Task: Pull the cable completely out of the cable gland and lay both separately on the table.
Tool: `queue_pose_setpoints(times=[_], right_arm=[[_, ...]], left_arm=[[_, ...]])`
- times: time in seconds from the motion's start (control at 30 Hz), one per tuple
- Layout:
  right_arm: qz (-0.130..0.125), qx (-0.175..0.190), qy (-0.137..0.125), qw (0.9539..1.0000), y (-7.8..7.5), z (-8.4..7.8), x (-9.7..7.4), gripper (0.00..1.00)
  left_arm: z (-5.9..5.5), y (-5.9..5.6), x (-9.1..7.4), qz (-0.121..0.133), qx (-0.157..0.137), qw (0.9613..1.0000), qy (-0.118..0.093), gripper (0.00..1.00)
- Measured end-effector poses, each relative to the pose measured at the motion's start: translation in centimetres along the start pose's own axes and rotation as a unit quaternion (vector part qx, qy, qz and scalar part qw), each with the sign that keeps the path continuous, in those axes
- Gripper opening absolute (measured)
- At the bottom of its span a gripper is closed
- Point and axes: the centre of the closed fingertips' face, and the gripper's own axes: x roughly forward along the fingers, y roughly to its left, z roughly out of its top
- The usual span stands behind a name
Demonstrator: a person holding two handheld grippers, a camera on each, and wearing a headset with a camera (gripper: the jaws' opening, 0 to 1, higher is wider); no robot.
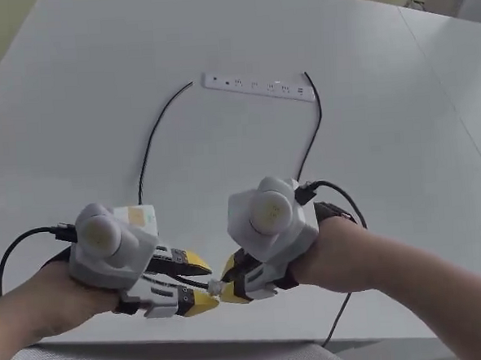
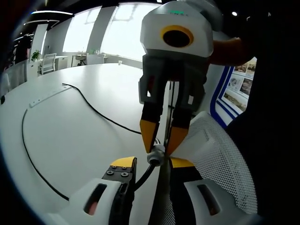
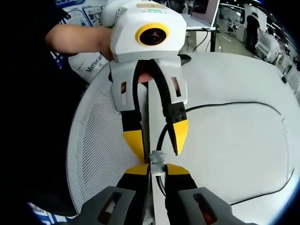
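Observation:
A small pale cable gland (image 1: 215, 288) hangs over the table's front edge between the two facing grippers. My right gripper (image 3: 158, 169) is shut on the gland (image 3: 157, 161); seen from the left gripper view, its yellow tips pinch the gland (image 2: 156, 156). A thin black cable (image 2: 143, 177) leaves the gland and runs between the jaws of my left gripper (image 2: 152, 162), which stand wider apart than the cable. In the right gripper view the cable (image 3: 162, 133) curves off across the table. The left gripper (image 1: 199, 282) and right gripper (image 1: 229, 283) nearly meet tip to tip.
A white power strip (image 1: 259, 87) lies far back on the grey table (image 1: 224, 173), with black cords (image 1: 152, 140) trailing toward me on both sides. A white mesh chair seat (image 3: 98, 140) sits just below the table's near edge.

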Motion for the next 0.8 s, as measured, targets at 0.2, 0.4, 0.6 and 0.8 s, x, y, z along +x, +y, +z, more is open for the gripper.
queue_pose_setpoints(times=[0.2, 0.4, 0.6, 0.8], right_arm=[[0.001, -0.013, 0.002, 0.9999, 0.17, -0.07, -0.03, 0.06], [-0.002, -0.025, 0.008, 0.9996, 0.1, -0.33, 0.03, 0.06], [0.002, -0.034, 0.012, 0.9993, 0.14, -0.64, 0.07, 0.06], [0.003, -0.042, 0.004, 0.9991, -0.23, -0.5, -0.08, 0.07]], left_arm=[[0.05, -0.46, 0.25, -0.01, 0.001, 0.9999, 0.002, 0.21], [0.22, -0.7, 0.57, -0.016, 0.011, 0.9998, 0.006, 0.16], [0.13, -0.82, 0.87, -0.019, 0.011, 0.9996, 0.015, 0.16], [0.27, -0.45, 0.76, -0.01, 0.011, 0.9998, 0.011, 0.15]])
